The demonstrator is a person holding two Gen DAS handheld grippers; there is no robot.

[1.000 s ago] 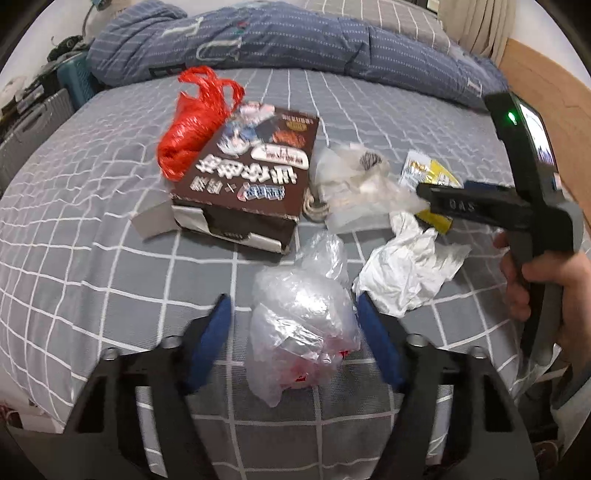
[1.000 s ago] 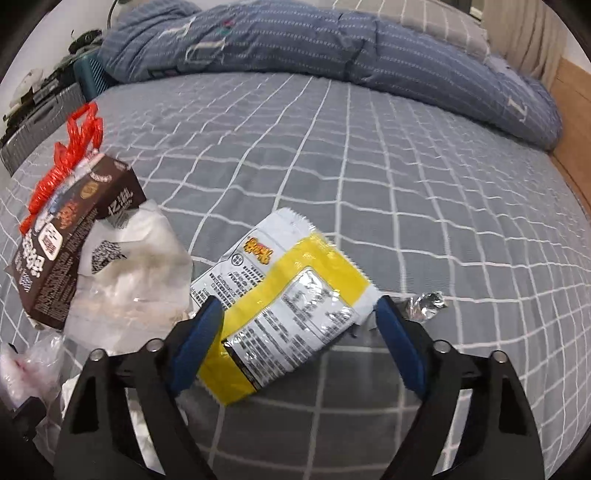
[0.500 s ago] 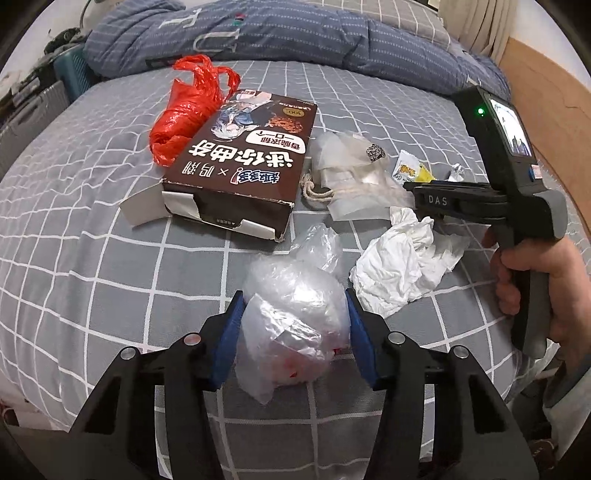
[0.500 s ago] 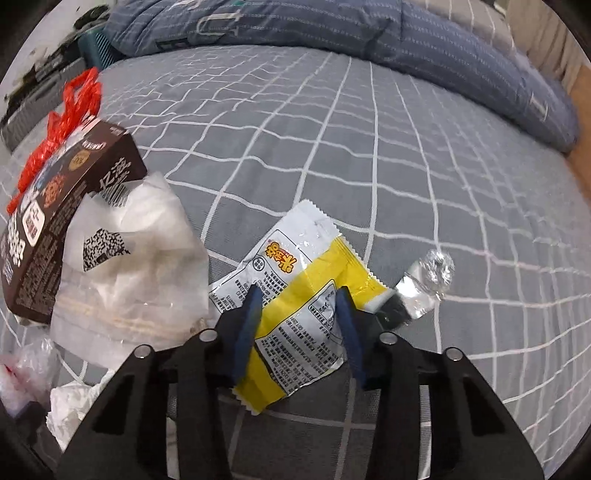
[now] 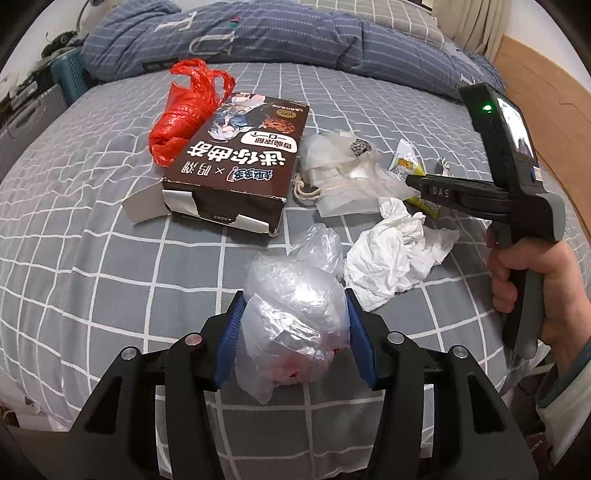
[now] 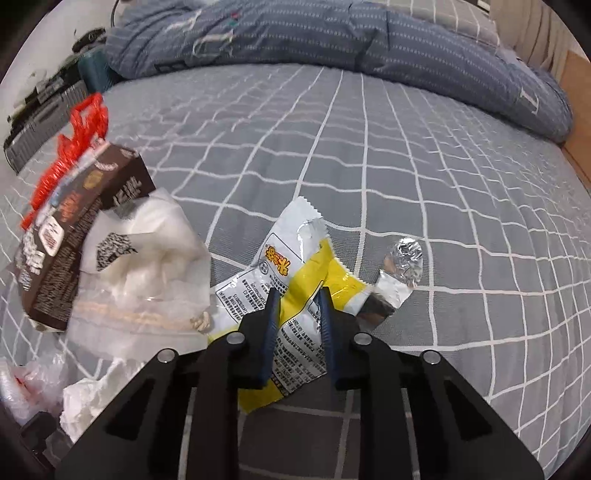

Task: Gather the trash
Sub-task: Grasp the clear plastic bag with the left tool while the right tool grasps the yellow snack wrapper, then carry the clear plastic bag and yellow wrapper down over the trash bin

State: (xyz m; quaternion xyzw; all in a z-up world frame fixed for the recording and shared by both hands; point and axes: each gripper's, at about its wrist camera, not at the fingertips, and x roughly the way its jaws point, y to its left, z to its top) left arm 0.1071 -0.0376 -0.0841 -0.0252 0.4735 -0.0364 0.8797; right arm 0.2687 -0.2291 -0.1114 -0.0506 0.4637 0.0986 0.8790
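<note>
A crumpled clear plastic bag (image 5: 295, 314) with something red inside lies on the grey checked bed, and my left gripper (image 5: 294, 295) is shut on it, both blue pads pressing its sides. In the right wrist view, my right gripper (image 6: 299, 291) has its jaws closing on a yellow and white snack wrapper (image 6: 295, 258). The pads pinch it and the foil buckles upward between them. In the left wrist view the right gripper (image 5: 410, 181), held by a hand (image 5: 532, 273), reaches in from the right onto the same wrapper (image 5: 404, 164).
On the bed lie a brown snack box (image 5: 236, 166), a red plastic bag (image 5: 184, 110), a translucent pouch (image 5: 340, 170), crumpled white tissue (image 5: 391, 258) and a bit of silver foil (image 6: 404, 258). A blue duvet (image 5: 258, 33) is bunched along the far side.
The right jaws went from wide open around the wrapper to pinching it, and the wrapper has crumpled upward. The left jaws narrowed onto the clear bag and squeezed it.
</note>
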